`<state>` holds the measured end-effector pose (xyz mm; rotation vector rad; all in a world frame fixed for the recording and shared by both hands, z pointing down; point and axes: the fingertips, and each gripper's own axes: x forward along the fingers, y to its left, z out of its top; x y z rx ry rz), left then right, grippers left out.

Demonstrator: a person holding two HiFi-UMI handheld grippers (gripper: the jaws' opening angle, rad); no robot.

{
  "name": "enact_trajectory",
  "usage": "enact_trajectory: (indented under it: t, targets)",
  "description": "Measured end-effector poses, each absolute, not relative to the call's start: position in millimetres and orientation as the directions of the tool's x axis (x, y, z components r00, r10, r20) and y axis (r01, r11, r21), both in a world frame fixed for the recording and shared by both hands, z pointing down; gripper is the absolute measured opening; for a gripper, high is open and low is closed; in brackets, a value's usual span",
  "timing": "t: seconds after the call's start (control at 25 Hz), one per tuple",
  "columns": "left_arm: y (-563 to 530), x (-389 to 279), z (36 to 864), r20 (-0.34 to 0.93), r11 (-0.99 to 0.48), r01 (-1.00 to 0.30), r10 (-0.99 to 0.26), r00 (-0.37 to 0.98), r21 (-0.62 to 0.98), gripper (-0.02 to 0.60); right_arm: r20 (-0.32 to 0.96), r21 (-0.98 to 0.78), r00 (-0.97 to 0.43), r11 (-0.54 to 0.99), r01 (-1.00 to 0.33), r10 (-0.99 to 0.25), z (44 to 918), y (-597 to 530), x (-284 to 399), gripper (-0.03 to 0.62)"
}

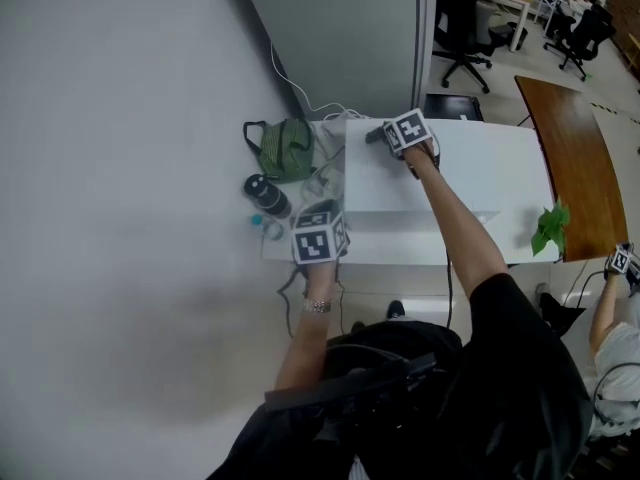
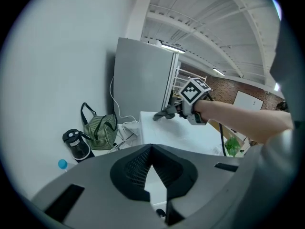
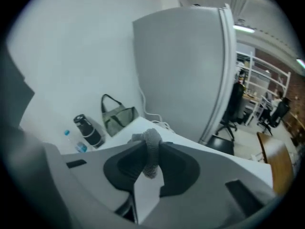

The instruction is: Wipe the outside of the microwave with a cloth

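While my right gripper (image 3: 151,150) pinches the grey cloth (image 3: 150,149) tight between its jaws, the cloth lies on top of the white microwave (image 1: 455,183), at its far left corner.

From my head view, the right gripper (image 1: 374,134) reaches across the microwave's top, and the cloth (image 1: 370,135) is bunched at its tips, close to the tall grey cabinet (image 1: 340,28). My left gripper (image 1: 320,234) hangs by the microwave's near left corner, well apart from the cloth, its jaws brought together at the tips with nothing between them. Beside the microwave, on its left, sit a green striped bag (image 1: 285,148) and a black flask (image 1: 266,195).
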<state>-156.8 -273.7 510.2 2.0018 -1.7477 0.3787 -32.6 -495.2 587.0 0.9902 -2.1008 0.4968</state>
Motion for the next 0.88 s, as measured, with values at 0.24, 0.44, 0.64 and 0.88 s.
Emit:
enact_trajectory:
  t: [0.24,0.44,0.64,0.88]
  targets:
    - [-262,-151,513,0.496,-0.098,-0.984,-0.854,0.159,0.148,-0.006,0.802,0.016,-0.455,0.775,-0.632,-0.387,604,-436,-147,0.069]
    - [-265,-136,513,0.489,-0.134,-0.979,-0.851,0.192,0.152,-0.006,0.798,-0.027,-0.474,0.765,-0.644,-0.371,619,-435,-129,0.071]
    - [-270,-109,513,0.492,-0.194,-0.968,-0.834,0.249,0.16,-0.006,0.79,-0.006,-0.41,0.664,-0.748,-0.456,614,-464,-26,0.07]
    - [-284,-80,516,0.488,-0.272,-0.946,-0.81,0.325,0.178,-0.006,0.815,0.092,-0.153,0.385,-0.918,-0.559,611,-487,165,0.071]
